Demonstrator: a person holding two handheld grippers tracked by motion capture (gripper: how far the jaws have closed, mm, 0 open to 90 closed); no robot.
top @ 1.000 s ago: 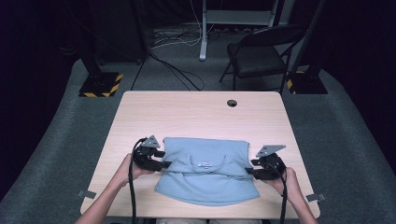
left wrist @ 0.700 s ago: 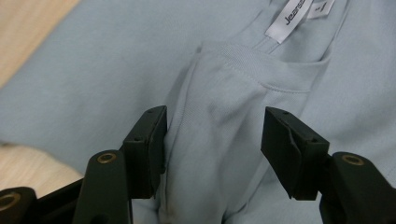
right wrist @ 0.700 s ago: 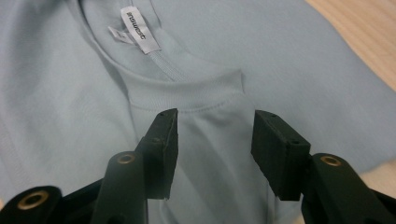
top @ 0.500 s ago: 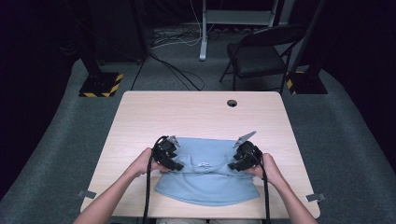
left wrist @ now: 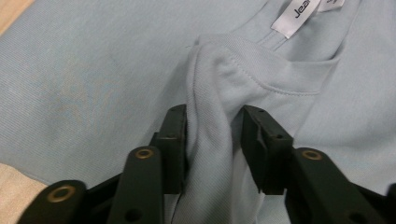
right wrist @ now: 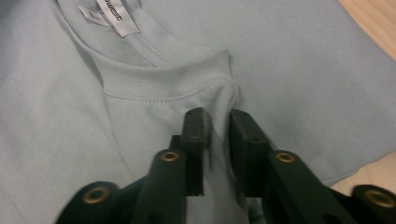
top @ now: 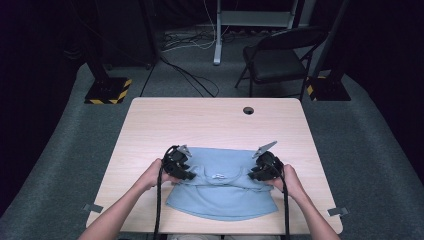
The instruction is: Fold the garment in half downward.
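Light blue shirt (top: 220, 192) lies flat at table's (top: 210, 120) near edge; white neck label (left wrist: 299, 14) reads "Jea…", rest cut off. Left gripper (left wrist: 212, 140) & right gripper (right wrist: 215, 140) have just been closing, each now pinching a collar fold

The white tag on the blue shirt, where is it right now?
In the high view the white tag sits inside the collar of the blue shirt, on the table's near half, midway between the left gripper and the right gripper.
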